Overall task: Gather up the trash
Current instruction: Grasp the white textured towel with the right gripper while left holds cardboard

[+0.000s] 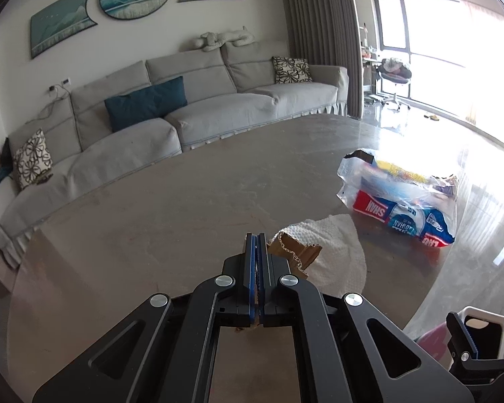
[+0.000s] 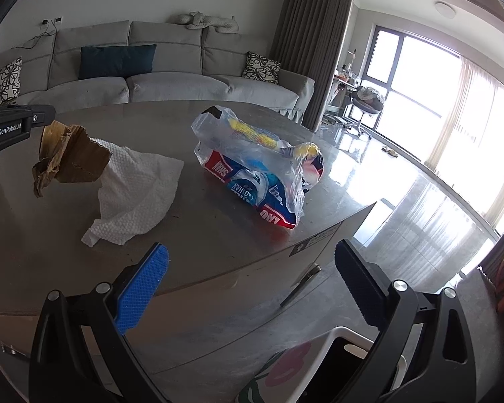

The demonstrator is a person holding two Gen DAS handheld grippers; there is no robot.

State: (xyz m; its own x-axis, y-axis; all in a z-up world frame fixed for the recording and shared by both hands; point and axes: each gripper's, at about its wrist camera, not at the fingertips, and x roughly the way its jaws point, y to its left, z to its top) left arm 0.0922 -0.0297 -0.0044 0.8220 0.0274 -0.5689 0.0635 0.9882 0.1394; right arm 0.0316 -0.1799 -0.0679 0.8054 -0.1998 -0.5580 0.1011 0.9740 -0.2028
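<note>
Left gripper – clamped on torn cardboard scrap, lifted above table; paper towel beneath. Right gripper – fingers apart, near table's front edge.

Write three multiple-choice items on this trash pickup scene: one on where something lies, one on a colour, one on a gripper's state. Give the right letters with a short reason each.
1. Where does the white paper towel lie?
A. on the sofa
B. on the table top, between the torn cardboard and the plastic bag
C. inside the plastic bag

2. What colour are the pads on the right gripper?
A. blue
B. green
C. orange

3. What is the left gripper doing?
A. standing wide open over the bag
B. shut on nothing
C. shut on the torn cardboard

Answers:
1 B: the towel rests on the table, with the torn cardboard on one side and the plastic bag on the other.
2 A: one pad shows bright blue in the right wrist view.
3 C: its jaws are pressed together and the cardboard hangs from them, clear of the table.
</note>
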